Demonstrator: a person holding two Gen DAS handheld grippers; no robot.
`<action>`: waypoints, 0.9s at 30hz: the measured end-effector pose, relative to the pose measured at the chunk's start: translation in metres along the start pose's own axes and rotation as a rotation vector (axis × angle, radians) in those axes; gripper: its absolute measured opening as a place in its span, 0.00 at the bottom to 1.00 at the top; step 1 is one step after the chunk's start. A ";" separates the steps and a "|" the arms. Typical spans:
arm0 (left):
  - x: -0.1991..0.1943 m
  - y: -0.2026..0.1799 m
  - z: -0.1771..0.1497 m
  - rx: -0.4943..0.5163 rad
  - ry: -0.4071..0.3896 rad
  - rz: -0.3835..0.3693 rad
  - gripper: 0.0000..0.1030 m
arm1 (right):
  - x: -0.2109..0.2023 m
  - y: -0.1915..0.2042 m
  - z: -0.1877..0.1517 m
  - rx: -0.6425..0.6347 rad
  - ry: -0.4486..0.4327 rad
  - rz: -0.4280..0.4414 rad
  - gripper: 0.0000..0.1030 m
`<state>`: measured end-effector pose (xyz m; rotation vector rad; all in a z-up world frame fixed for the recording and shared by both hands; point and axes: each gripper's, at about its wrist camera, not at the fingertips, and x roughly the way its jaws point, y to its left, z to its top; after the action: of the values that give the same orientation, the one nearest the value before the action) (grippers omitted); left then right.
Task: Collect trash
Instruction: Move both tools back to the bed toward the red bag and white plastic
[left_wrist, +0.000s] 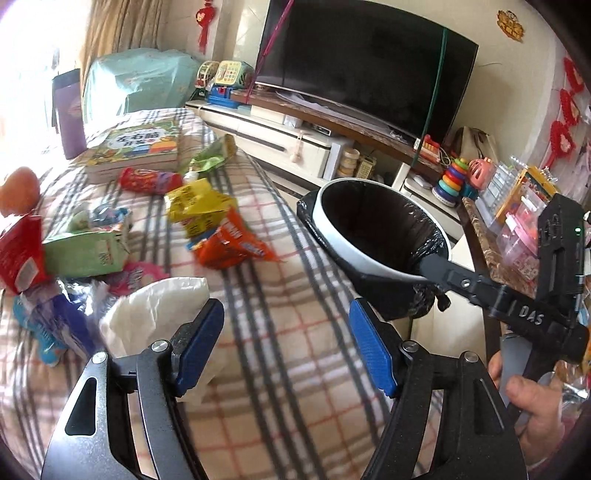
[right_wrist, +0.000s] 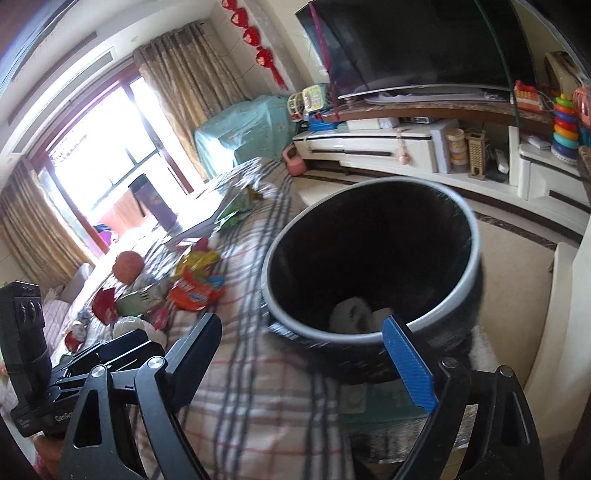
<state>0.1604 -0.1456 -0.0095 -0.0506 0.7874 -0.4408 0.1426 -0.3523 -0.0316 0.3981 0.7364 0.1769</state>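
Left of the trash bin (left_wrist: 334, 236), snack wrappers (left_wrist: 218, 225) are lying scattered over the plaid cover (left_wrist: 280, 332). A white tissue (left_wrist: 162, 306) is resting against the left gripper (left_wrist: 286, 345), whose jaws are standing released, gripping nothing. The right gripper (right_wrist: 306, 360) is hovering at the bin's rim, jaws spread and empty. 2 white wads (right_wrist: 351, 314) are sitting inside the bin.
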 end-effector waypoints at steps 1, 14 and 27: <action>-0.004 0.002 -0.001 -0.004 -0.005 -0.004 0.70 | 0.002 0.004 -0.002 -0.004 0.003 0.005 0.88; -0.065 0.023 -0.023 -0.016 -0.101 -0.089 0.70 | 0.011 0.045 -0.021 -0.051 0.026 0.054 0.88; -0.092 0.092 -0.060 -0.149 -0.107 0.077 0.70 | 0.025 0.091 -0.046 -0.112 0.086 0.120 0.88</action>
<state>0.0950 -0.0184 -0.0091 -0.1810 0.7136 -0.3034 0.1278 -0.2493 -0.0402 0.3299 0.7834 0.3483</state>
